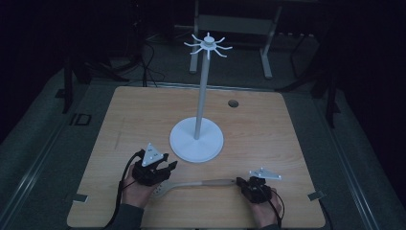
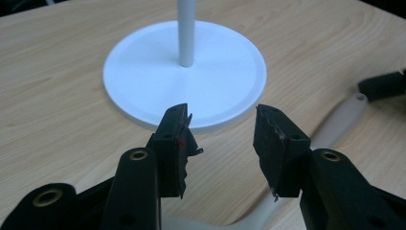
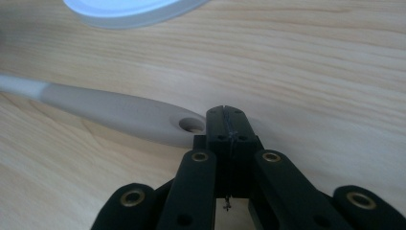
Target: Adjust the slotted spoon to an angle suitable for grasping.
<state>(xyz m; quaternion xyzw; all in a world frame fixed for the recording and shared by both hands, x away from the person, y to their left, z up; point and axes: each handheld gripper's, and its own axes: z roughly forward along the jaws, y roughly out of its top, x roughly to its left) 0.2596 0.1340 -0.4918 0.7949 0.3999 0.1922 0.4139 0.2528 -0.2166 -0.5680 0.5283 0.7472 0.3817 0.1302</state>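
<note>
From the high view we see the whole wooden bench (image 1: 268, 124), pale and grained, with a small dark round hole (image 1: 233, 103) near its far edge. A white stand (image 1: 197, 139) rises from a flat round base near the middle, its slim pole topped by a ring of curved hooks (image 1: 208, 45). Near the front edge a slotted spoon (image 1: 191, 184) lies flat between our two hands, its perforated head toward our left.

The left claw (image 2: 221, 129) hangs released, its black jaws well apart, with torn, ragged pads. Its own view shows us the stand's smooth disc and the foot of the pole just beyond the tips, and the spoon's matte beige handle running off to the right below them.

The right claw (image 3: 225, 120) is clenched, jaws pressed together with nothing between them, its tip just beside the rounded handle end of the spoon. There its view shows the hanging hole (image 3: 191, 125), which the high view is too coarse to give us.
</note>
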